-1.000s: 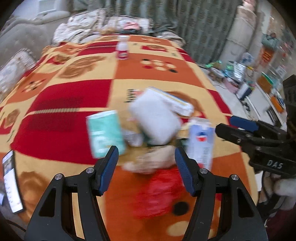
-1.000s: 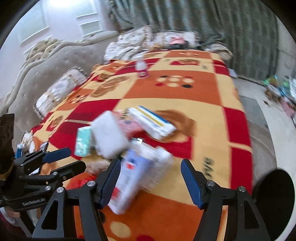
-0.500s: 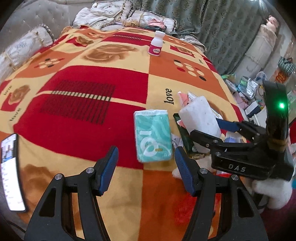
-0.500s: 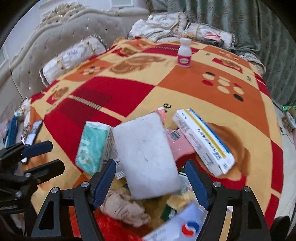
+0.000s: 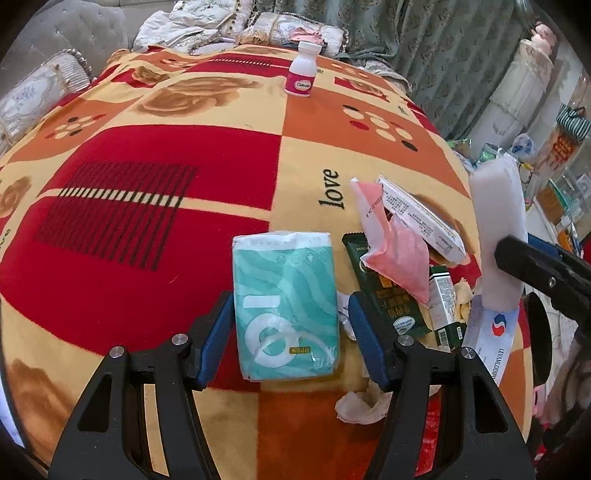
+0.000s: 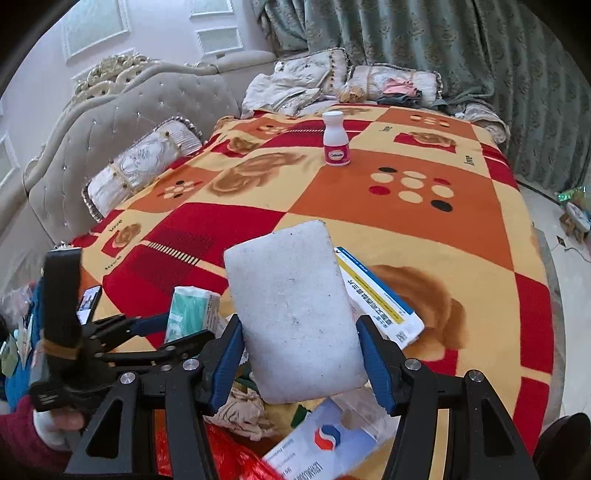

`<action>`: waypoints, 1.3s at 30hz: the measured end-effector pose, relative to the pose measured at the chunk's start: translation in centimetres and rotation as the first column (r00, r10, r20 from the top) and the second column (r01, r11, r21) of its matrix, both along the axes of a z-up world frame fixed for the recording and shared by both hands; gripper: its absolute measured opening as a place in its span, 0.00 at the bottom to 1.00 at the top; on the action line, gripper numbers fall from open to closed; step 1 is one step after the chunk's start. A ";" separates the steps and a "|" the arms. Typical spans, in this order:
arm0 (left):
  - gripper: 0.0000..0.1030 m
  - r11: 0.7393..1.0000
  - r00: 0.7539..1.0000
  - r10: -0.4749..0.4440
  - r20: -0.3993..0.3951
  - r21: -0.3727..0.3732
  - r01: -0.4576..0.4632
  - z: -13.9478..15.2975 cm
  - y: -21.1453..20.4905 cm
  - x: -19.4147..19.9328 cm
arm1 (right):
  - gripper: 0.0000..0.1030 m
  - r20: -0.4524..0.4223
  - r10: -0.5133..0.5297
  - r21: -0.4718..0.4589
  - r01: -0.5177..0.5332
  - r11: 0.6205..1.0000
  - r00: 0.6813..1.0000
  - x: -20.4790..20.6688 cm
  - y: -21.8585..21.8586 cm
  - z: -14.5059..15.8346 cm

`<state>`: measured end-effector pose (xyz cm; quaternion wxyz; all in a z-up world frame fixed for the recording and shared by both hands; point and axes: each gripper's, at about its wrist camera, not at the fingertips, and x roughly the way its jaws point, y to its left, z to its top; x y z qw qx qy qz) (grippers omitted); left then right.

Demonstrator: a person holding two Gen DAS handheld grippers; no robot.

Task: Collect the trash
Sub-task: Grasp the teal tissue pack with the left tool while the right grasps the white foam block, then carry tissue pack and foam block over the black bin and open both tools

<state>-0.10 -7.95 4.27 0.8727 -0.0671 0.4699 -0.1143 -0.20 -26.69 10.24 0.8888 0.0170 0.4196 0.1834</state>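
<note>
blanket [image 5: 221, 177]: "love" | tissue pack [image 5: 286, 306]: "OPEN" | bottle [image 5: 301, 70]: "Caltrate"

Both feeds look bright and sharp to me, lit by soft daylight from the frosted white windows [image 6: 99, 31] upper left. Shadows are faint. Fisheye bending curves the patterned red-and-orange blanket [image 5: 147, 192], and black vignette fills the corners.

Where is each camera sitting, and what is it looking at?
Left wrist: rides the left gripper, looking down along its closing fingers at the teal tissue pack between them; the right gripper pokes in.
Right wrist: rides the right gripper, its jaws closing around the white foam block; the left gripper and a red sleeve show.
Both share: the blanket, white bottle, tissue pack, foam block.
</note>
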 end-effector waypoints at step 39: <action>0.36 0.946 0.941 -0.316 0.119 -0.040 0.322 8.6 -15.6 -7.4 | 0.57 0.030 -0.245 0.019 0.245 0.969 0.969 -10.5 -13.1 1.7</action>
